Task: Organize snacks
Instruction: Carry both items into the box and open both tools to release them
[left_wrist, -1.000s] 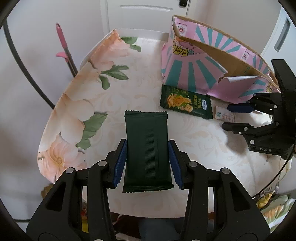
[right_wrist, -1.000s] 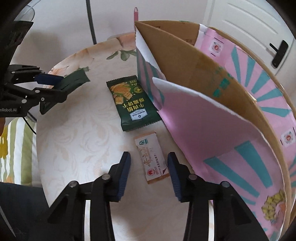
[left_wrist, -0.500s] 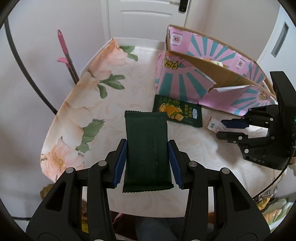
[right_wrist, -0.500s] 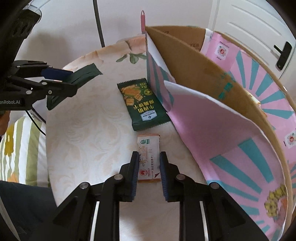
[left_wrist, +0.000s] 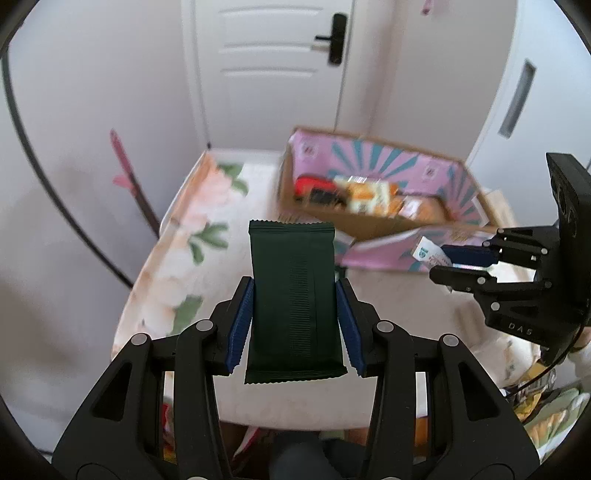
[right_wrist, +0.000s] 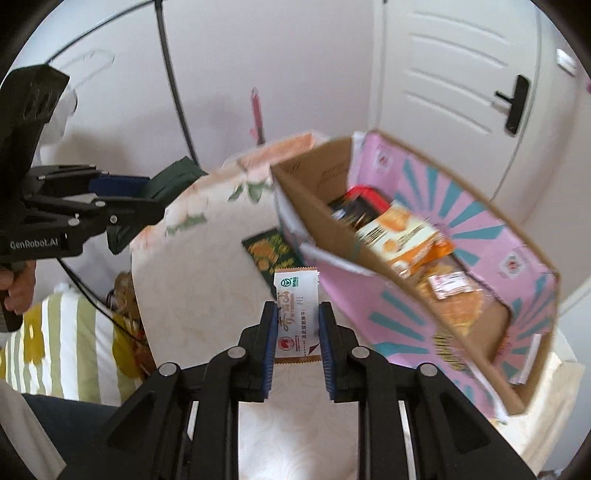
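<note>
L gripper (left_wrist: 293, 317) clamped on dark green pkt (left_wrist: 293, 302), R gripper (right_wrist: 297, 328) clamped on small white sachet (right_wrist: 295, 314). Both held above desk (right_wrist: 192, 295), near pink box (right_wrist: 480, 258) w/ snacks inside. Green cracker pkt (right_wrist: 269, 253) flat on desk beside box.

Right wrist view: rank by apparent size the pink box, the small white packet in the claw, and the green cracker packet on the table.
1. Pink box, clearly largest.
2 and 3. White packet and green cracker packet cannot be ranked: the white one is nearer, the green one partly hidden.
</note>
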